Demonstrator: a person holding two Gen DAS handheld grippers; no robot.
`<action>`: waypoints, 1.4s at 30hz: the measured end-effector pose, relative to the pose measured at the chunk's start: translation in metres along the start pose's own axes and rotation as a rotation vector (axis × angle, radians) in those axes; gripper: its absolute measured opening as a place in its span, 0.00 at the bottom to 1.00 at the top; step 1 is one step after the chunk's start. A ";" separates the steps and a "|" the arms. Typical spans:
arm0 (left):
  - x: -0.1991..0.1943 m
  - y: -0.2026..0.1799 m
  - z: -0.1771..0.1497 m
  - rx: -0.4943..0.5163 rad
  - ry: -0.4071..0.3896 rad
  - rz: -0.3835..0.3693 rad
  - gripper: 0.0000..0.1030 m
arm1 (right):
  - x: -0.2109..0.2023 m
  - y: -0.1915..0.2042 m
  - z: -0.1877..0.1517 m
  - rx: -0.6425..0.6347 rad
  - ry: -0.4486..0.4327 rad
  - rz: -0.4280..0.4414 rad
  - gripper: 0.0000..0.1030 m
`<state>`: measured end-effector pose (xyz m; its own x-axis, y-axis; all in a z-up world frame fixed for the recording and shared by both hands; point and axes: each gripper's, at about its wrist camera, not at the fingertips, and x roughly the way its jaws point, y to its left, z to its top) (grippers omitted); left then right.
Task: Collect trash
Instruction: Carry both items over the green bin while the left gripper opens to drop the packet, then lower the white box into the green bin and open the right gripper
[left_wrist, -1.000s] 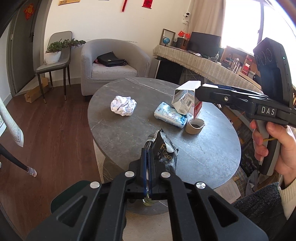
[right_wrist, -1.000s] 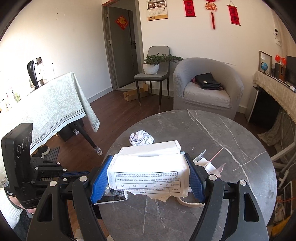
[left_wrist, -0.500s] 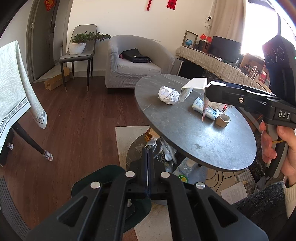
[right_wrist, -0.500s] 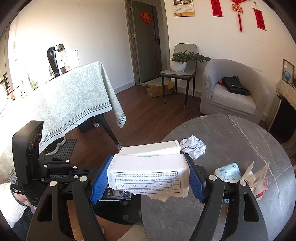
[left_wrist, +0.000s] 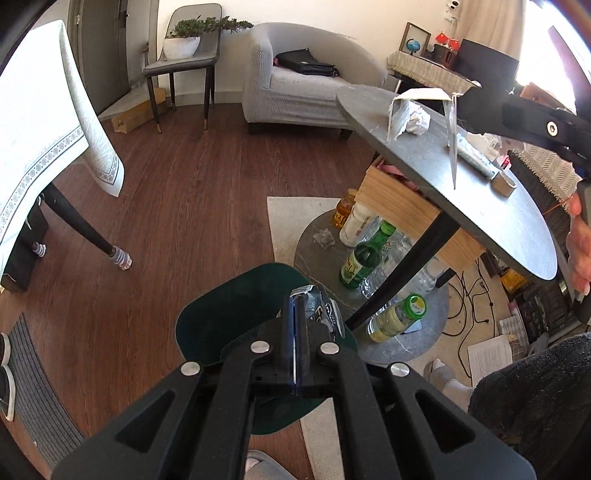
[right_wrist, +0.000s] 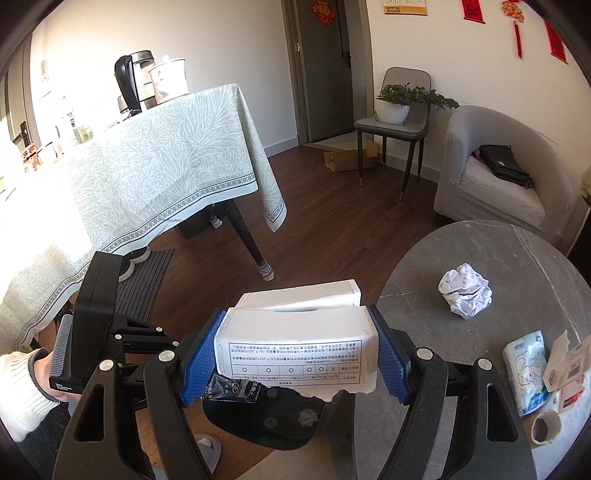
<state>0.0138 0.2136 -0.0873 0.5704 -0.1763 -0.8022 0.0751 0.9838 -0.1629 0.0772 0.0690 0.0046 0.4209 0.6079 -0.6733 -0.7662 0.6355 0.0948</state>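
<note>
My left gripper (left_wrist: 295, 314) is shut on a crumpled black snack wrapper (left_wrist: 320, 303) and holds it over the dark green trash bin (left_wrist: 221, 321) on the floor. My right gripper (right_wrist: 297, 356) is shut on a torn white cardboard box (right_wrist: 295, 332), held above the table edge; the box also shows in the left wrist view (left_wrist: 421, 107). The bin (right_wrist: 266, 421) and the wrapper (right_wrist: 232, 389) show below the box. On the round grey table (right_wrist: 517, 266) lie a crumpled paper ball (right_wrist: 465, 295), a tissue pack (right_wrist: 526, 369), torn card pieces (right_wrist: 565, 365) and a tape core (right_wrist: 545, 428).
Several bottles (left_wrist: 364, 254) stand on the table's lower shelf beside the black table leg (left_wrist: 402, 266). A cloth-covered dining table (right_wrist: 147, 162) stands at left, a chair with a plant (right_wrist: 395, 107) and a grey armchair (right_wrist: 495, 173) behind. Cables (left_wrist: 472, 295) lie on the floor.
My left gripper has swung off the table and down over the green bin with the wrapper. My right gripper has moved left toward the table edge with the box.
</note>
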 end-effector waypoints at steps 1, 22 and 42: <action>0.003 0.003 -0.002 -0.005 0.011 0.004 0.01 | 0.003 0.002 0.000 -0.003 0.008 0.004 0.74; 0.016 0.019 -0.024 -0.051 0.087 0.025 0.26 | 0.067 0.033 -0.007 -0.033 0.154 0.026 0.74; -0.057 0.063 0.002 -0.197 -0.164 0.049 0.14 | 0.155 0.047 -0.060 -0.058 0.408 0.039 0.74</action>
<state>-0.0120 0.2854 -0.0503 0.6957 -0.1051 -0.7106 -0.1075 0.9629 -0.2477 0.0774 0.1639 -0.1393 0.1734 0.3850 -0.9065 -0.8086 0.5811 0.0921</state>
